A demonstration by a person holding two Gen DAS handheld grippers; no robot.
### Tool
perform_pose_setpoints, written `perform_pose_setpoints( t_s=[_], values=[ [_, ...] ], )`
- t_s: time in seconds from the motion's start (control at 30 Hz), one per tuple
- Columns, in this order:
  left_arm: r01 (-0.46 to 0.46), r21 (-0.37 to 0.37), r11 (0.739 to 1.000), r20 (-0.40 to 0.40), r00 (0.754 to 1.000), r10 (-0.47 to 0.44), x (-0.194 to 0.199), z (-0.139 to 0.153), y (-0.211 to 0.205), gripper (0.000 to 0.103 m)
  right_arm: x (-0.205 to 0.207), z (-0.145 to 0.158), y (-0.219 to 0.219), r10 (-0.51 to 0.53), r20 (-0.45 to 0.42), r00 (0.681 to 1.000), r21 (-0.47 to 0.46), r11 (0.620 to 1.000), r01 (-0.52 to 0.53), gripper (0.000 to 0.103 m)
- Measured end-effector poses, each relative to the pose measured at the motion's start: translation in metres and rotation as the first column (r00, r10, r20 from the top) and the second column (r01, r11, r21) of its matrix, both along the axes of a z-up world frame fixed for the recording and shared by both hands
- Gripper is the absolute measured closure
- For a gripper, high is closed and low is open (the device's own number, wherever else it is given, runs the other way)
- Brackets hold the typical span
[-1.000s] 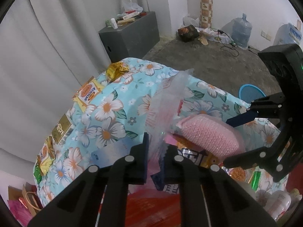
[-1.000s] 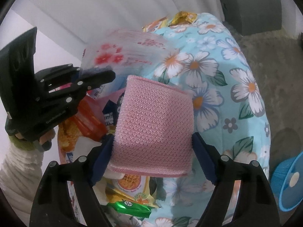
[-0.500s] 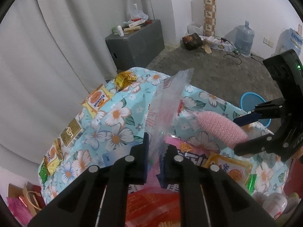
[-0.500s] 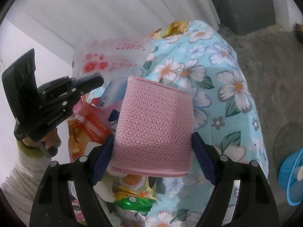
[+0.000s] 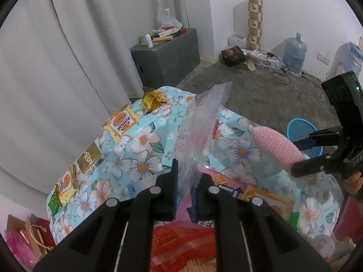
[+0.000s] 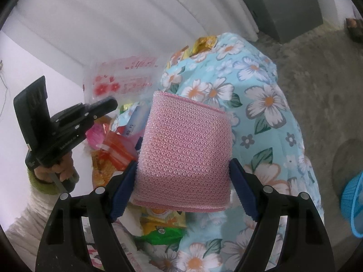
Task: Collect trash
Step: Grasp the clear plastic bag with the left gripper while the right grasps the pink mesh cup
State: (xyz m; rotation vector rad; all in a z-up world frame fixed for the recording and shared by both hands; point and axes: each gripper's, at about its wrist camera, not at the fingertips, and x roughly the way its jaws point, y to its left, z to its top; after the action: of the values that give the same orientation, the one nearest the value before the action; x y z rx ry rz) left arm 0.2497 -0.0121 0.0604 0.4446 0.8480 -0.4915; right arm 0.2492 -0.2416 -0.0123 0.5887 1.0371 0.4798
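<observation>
My left gripper is shut on the lower edge of a clear plastic wrapper with red print, which stands up above the flowered tablecloth. The right wrist view shows the same wrapper and the left gripper at the left. My right gripper is shut on a pink mesh sponge, held above the cloth; its jaws stand wide around it. In the left wrist view the sponge and the right gripper are at the right. Several snack wrappers lie under both grippers.
A yellow snack packet, a crumpled gold wrapper and a gold packet lie along the table's far-left edge. A blue basket stands on the floor to the right. A grey cabinet stands by the curtain.
The right gripper has carried the pink sponge up and to the right, off the wrapper pile. The left gripper has risen a little with the clear wrapper.
</observation>
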Motion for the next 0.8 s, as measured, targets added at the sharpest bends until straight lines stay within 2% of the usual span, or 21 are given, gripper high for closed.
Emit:
perform_pose_setpoints(
  t_s=[0.37,0.8],
  values=[
    [0.024,-0.009,1.0,0.011,1.0,-0.024,-0.01,0.013,-0.018,0.094,-0.013,0.007,-0.023,-0.04,0.022,0.999,0.031,0.999,0.039,0.027],
    [0.089,-0.007,0.996,0.01,0.996,-0.089,-0.02,0.019,-0.06,0.094,-0.034,0.008,-0.067,-0.115,0.04,0.993,0.062,0.992,0.113,0.027]
  ],
)
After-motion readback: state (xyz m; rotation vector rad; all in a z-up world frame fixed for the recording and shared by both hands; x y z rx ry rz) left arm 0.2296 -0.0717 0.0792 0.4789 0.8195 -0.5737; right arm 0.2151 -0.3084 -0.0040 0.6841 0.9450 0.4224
